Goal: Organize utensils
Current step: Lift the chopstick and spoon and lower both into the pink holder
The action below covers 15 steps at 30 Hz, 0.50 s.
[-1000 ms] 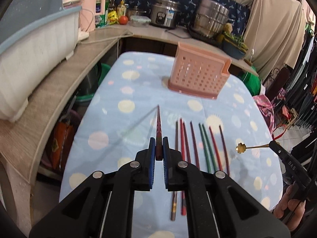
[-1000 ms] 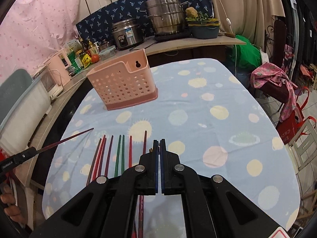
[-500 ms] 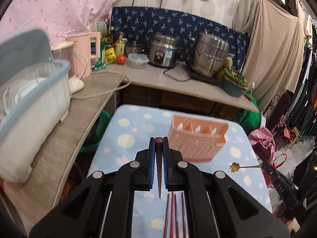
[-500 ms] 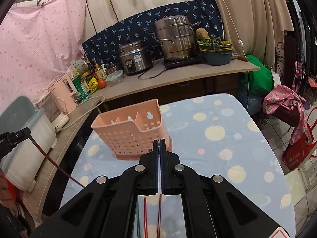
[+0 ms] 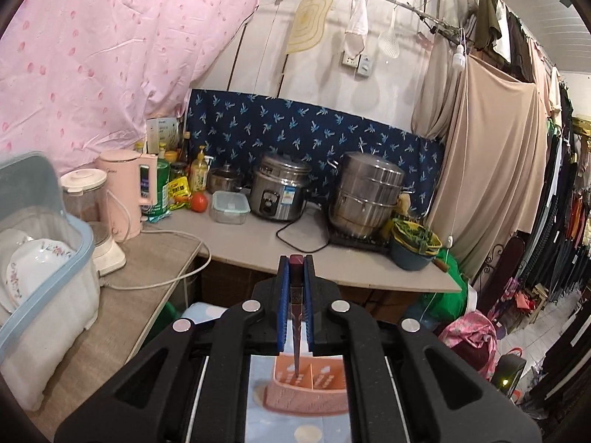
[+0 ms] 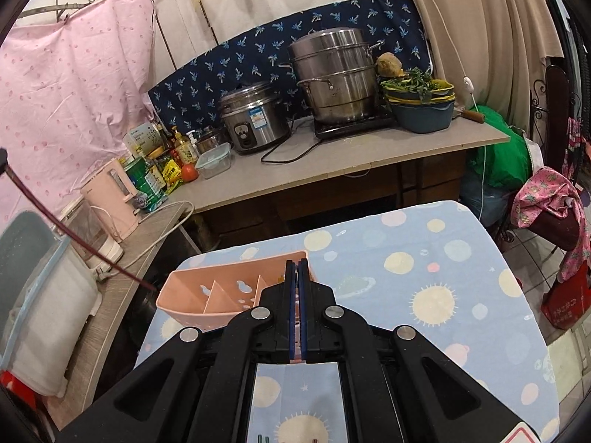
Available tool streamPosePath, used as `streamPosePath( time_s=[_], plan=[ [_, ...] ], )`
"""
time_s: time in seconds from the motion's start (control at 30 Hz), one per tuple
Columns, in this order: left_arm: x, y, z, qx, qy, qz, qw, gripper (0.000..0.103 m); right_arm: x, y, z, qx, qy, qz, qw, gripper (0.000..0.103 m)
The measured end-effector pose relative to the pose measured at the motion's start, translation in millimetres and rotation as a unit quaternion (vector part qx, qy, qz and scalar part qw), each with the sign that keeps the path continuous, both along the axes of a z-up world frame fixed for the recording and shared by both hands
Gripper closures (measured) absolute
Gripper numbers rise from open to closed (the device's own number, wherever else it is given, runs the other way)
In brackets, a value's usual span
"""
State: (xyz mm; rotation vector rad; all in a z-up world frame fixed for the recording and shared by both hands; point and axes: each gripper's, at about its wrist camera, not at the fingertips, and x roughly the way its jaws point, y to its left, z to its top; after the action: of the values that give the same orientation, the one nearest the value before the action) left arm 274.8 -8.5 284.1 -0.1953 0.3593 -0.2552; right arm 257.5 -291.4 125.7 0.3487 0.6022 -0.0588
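Pink caddy is targeted: chopstick is pinched tip-down in left claw for dropping in; right claw is pressed together, contents unclear.

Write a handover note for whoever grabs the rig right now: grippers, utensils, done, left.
Left gripper: jaws shut on a dark red chopstick, tip pointing down over the pink utensil holder.
Right gripper: jaws shut; what they grip cannot be made out in this view.
The holder sits on the blue spotted table; its visible compartments look empty.
Done: chopstick lifted and carried over the holder.
Left: drop it into a compartment, then deal with the right gripper's load. The other utensils are mostly out of view.
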Motion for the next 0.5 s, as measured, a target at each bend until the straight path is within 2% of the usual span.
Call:
streamPosePath(
  time_s=[0.1, 0.4, 0.5],
  plan=[
    [17.2, -10.3, -11.8, 0.005, 0.009, -0.002, 0.9999, 0.096, 11.9, 2.9, -10.6, -0.002, 0.014, 0.005, 1.0, 0.101],
    [57.6, -26.3, -69.4, 0.029, 0.074, -0.004, 0.9968, 0.096, 33.6, 6.4, -35.6, -0.006, 0.04, 0.016, 0.999, 0.101],
    [63.0, -25.0, -81.1, 0.025, 0.092, -0.004, 0.9954, 0.096, 31.7, 6.9, -35.0, -0.006, 0.038, 0.015, 0.999, 0.093]
  ],
)
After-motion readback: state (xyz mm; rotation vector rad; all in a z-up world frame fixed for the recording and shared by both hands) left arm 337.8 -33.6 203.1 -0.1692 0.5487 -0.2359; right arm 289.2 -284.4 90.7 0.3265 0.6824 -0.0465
